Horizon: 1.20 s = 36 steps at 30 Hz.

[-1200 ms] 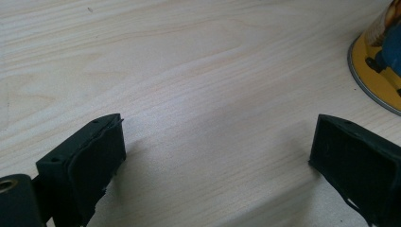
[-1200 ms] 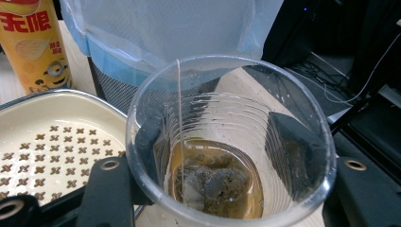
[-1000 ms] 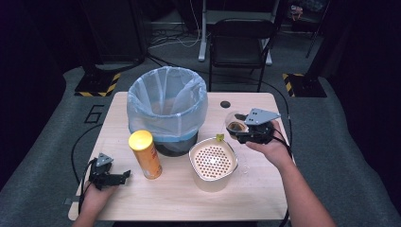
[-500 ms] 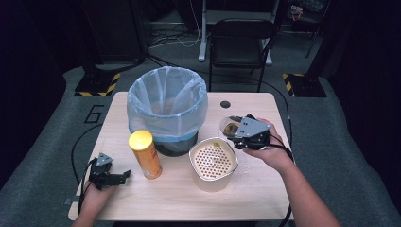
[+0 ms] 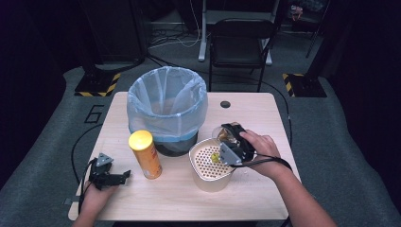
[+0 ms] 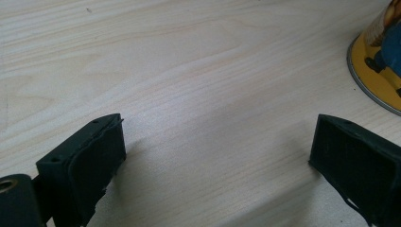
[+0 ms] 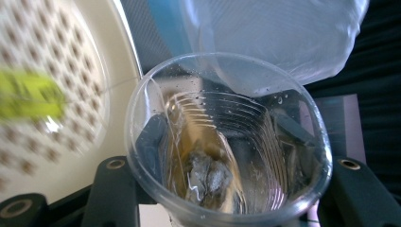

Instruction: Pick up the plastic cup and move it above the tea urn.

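1. Standing on grey carpet in a dark room, the pale wood table [image 5: 189,198] has a small dark round hole [image 5: 225,104] near its far edge.
2. Behind the table stands a black chair [image 5: 241,42]; cables run across the floor, and yellow-and-black striped pads [image 5: 97,84] lie at both far corners.
3. A bin [image 5: 168,113] lined with a pale blue bag sits at the table's centre-left, with a yellow can [image 5: 145,153] upright just in front of it.
4. A cream strainer bowl [image 5: 210,163] stands right of the can; a yellow-green tag [image 7: 30,99] lies on its holed insert.
5. The left gripper [image 6: 215,151] rests on the table near the front left corner, jaws spread wide with only bare wood between them.
6. The right gripper [image 5: 232,144] is clenched on a clear cup [image 7: 227,146], tilted at the bowl's right rim.
7. Inside the cup, a grey tea bag [image 7: 208,177] lies in a little brown liquid.
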### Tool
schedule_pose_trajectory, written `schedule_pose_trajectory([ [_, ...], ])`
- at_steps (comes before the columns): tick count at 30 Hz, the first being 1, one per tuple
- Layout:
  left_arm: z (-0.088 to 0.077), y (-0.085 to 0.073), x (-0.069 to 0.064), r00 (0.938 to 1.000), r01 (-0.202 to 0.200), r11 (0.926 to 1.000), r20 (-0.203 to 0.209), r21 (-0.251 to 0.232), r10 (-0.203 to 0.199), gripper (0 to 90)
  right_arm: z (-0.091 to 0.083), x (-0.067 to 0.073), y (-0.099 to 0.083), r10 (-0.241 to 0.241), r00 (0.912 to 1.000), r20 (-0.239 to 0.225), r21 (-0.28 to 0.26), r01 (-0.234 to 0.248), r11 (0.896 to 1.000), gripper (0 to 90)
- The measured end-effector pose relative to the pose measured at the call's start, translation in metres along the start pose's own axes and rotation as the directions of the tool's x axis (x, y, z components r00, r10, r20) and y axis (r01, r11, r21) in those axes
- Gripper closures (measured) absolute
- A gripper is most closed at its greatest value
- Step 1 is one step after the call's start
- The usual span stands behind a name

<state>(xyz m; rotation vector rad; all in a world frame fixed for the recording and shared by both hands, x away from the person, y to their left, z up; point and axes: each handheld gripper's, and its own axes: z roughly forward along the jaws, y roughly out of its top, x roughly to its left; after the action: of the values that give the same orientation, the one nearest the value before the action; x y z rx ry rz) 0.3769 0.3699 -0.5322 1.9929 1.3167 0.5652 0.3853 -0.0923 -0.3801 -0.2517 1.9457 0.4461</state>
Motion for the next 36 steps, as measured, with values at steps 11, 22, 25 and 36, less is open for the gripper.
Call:
schedule_pose_trajectory([
  [11, 0.000, 0.000, 0.000, 1.0000, 0.000, 1.0000, 0.000, 0.000, 0.000, 4.0, 0.008, 0.038, 0.025, -0.600, 0.7935, 0.101, 0.181, 0.579, 0.795, 46.9],
  [22, 0.000, 0.000, 0.000, 1.0000, 0.000, 1.0000, 0.000, 0.000, 0.000, 4.0, 0.003, 0.050, 0.026, -0.713, 0.6894, 0.127, 0.214, 0.683, 0.698, 46.3],
  [25, 0.000, 0.000, 0.000, 1.0000, 0.000, 1.0000, 0.000, 0.000, 0.000, 4.0, 0.002, 0.048, 0.029, -0.727, 0.6749, 0.125, 0.204, 0.700, 0.685, 46.1],
  [36, 0.000, 0.000, 0.000, 1.0000, -0.001, 1.0000, 0.000, 0.000, 0.001, 4.0, 0.000, 0.047, 0.030, -0.708, 0.6959, 0.119, 0.192, 0.684, 0.704, 46.1],
])
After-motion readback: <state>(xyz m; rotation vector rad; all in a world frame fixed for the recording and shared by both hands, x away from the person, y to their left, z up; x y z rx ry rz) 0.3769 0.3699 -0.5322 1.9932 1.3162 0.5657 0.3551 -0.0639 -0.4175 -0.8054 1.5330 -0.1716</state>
